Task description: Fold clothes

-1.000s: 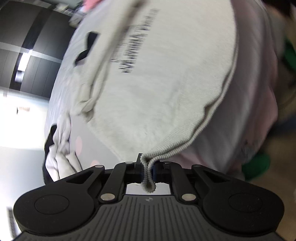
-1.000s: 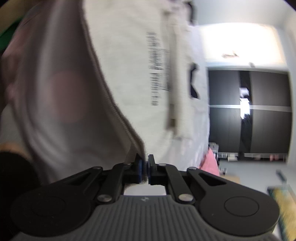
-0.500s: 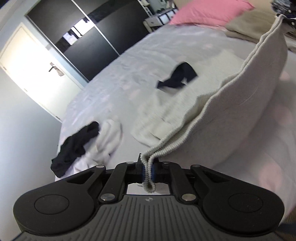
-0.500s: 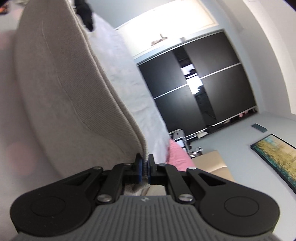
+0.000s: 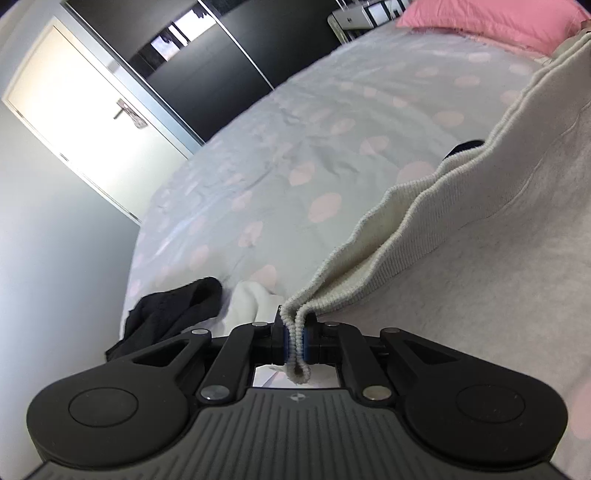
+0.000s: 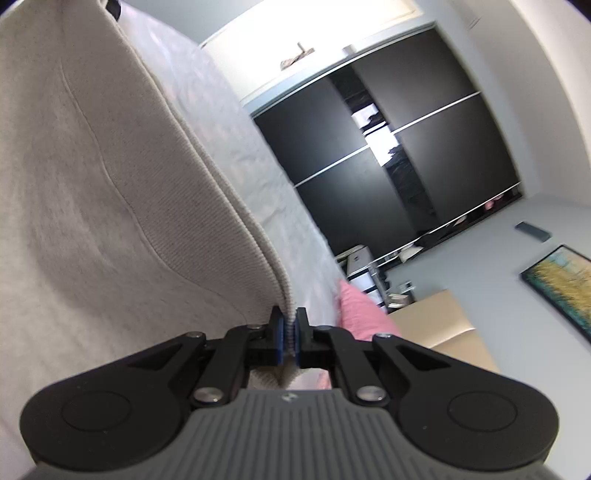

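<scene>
We hold grey sweatshirt by ribbed hem, above spotted bed cover. Left gripper clenched on one hem corner, right gripper on other: keeps edge taut and lifted, probably for laying flat. Black garment lies aside.

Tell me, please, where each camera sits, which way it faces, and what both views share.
Left wrist: on the left hand-held gripper, facing down across the pink-dotted pale bedsheet toward the white door; only its black fingers show.
Right wrist: on the right hand-held gripper, facing along the bed toward the dark sliding wardrobe; only its fingers show.
Shared: the cream ribbed-hem knit sweatshirt both clamp, the pink pillow, the bedsheet.
</scene>
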A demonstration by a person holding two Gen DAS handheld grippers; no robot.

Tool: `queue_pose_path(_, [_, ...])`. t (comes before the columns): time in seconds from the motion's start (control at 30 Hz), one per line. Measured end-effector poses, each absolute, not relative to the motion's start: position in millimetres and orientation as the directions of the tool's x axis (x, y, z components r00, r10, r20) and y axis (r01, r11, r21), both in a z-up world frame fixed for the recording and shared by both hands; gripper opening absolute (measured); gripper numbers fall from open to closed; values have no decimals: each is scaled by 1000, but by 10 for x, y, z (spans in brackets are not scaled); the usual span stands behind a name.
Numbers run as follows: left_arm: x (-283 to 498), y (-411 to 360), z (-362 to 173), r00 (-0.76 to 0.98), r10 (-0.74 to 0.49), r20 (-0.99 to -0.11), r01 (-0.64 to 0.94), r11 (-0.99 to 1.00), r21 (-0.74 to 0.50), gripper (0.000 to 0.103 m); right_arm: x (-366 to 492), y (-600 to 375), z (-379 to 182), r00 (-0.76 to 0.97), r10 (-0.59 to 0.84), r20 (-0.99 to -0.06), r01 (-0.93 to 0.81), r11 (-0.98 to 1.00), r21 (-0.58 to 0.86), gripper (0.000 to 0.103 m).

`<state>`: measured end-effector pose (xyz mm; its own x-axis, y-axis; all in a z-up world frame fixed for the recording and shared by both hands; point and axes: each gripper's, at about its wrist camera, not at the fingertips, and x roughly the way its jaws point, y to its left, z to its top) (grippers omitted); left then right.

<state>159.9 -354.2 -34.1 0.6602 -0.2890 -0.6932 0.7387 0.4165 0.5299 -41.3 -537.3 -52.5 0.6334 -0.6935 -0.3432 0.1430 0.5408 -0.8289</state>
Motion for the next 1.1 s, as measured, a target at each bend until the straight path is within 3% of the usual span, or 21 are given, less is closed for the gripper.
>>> queue_pose_path(0.4, [2446, -4036, -1456, 560, -214, -800, 792, 423, 441, 6, 736, -6034, -1618, 550, -661, -510, 74, 647, -759, 6])
queue_pose_path(0.6, [2589, -4081, -1622, 555, -215, -803, 783, 459, 419, 13, 967, -6236, -1957, 501, -632, -591, 96, 719, -688, 6])
queue_pose_path(0.67, [2627, -4051, -1573, 574, -217, -790, 762, 495, 418, 23, 991, -6267, -1997, 488, -623, -612, 118, 741, -661, 8])
queue_pose_path(0.73, [2665, -4020, -1524, 592, -218, -776, 739, 530, 415, 49, 1004, -6328, -1944, 476, -619, -625, 155, 758, -633, 18])
queue_pose_path(0.87, [2729, -3849, -1283, 584, -221, -781, 713, 601, 363, 51, 887, -6391, -1726, 454, -635, -625, 262, 766, -588, 44])
queue_pose_path(0.97, [2641, -3634, -1074, 582, -234, -779, 703, 626, 337, 56, 705, -6469, -1444, 447, -639, -626, 355, 769, -532, 45])
queue_pose_path(1.1, [2459, -3229, -921, 514, -280, -811, 705, 676, 214, 57, 281, -6542, -1107, 460, -586, -667, 452, 801, -392, 47])
